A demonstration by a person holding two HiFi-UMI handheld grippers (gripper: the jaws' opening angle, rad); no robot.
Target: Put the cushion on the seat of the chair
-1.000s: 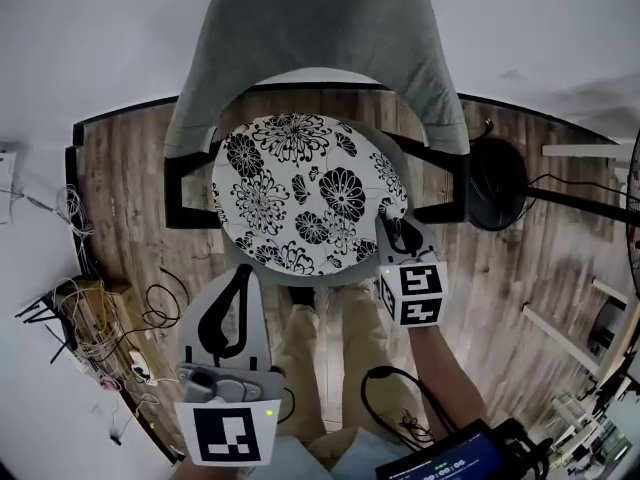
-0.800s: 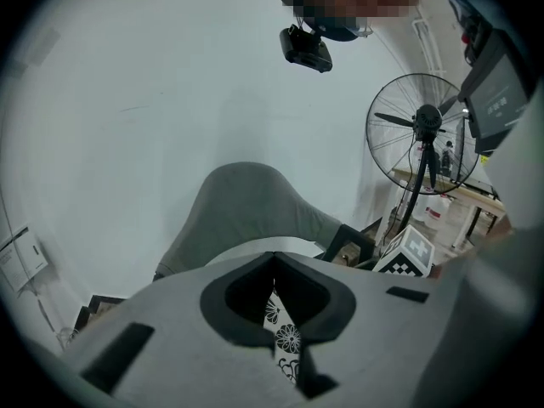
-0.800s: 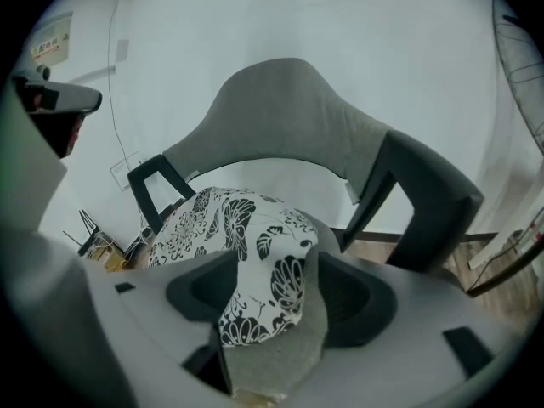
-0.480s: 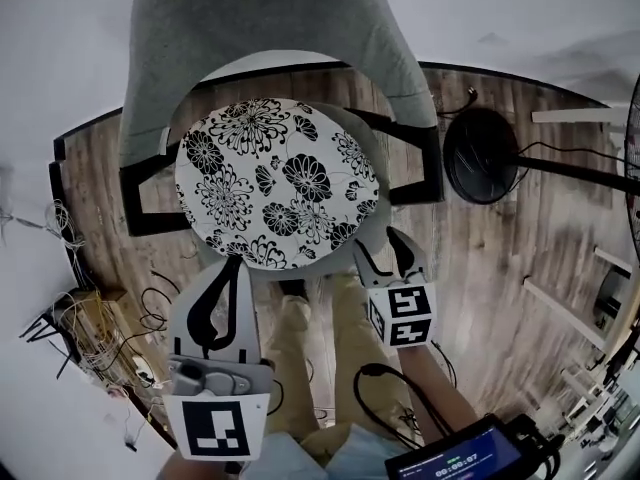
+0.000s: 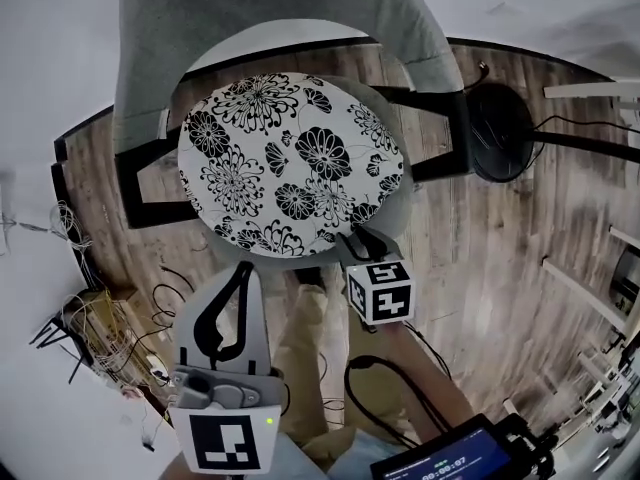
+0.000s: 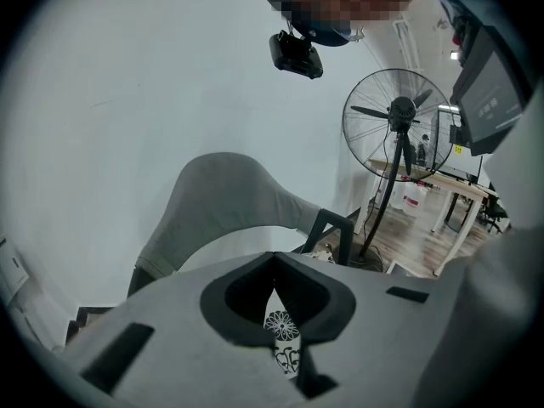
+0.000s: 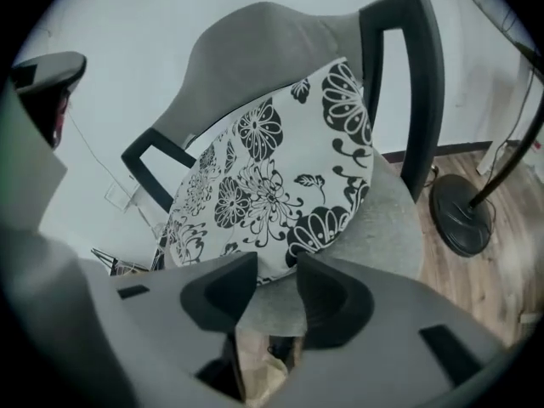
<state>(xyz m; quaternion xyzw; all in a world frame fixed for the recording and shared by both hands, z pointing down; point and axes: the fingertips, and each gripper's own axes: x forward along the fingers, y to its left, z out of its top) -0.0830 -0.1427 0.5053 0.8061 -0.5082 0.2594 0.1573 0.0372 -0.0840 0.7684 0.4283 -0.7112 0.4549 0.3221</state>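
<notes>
The round white cushion [image 5: 290, 168] with black flowers lies flat on the grey seat [image 5: 395, 213] of the chair, below its grey backrest [image 5: 270, 18]. My right gripper [image 5: 365, 243] hangs just off the seat's front edge, clear of the cushion [image 7: 272, 168]. Its jaws are closing, and nothing is between them [image 7: 276, 283]. My left gripper [image 5: 240, 273] sits lower left, short of the seat, shut and empty. In the left gripper view [image 6: 273, 266] the tips meet, and a sliver of cushion [image 6: 280, 325] shows beyond them.
A standing fan's dark round base [image 5: 500, 133] sits on the wood floor right of the chair. Tangled cables [image 5: 90, 328] lie at the left by the white wall. The person's legs [image 5: 320, 338] are under the grippers. A screen [image 5: 450, 458] is at the bottom right.
The right gripper let go of the cushion's front-right edge, opened wide, and drew back and down toward the person. The left gripper barely shifted.
</notes>
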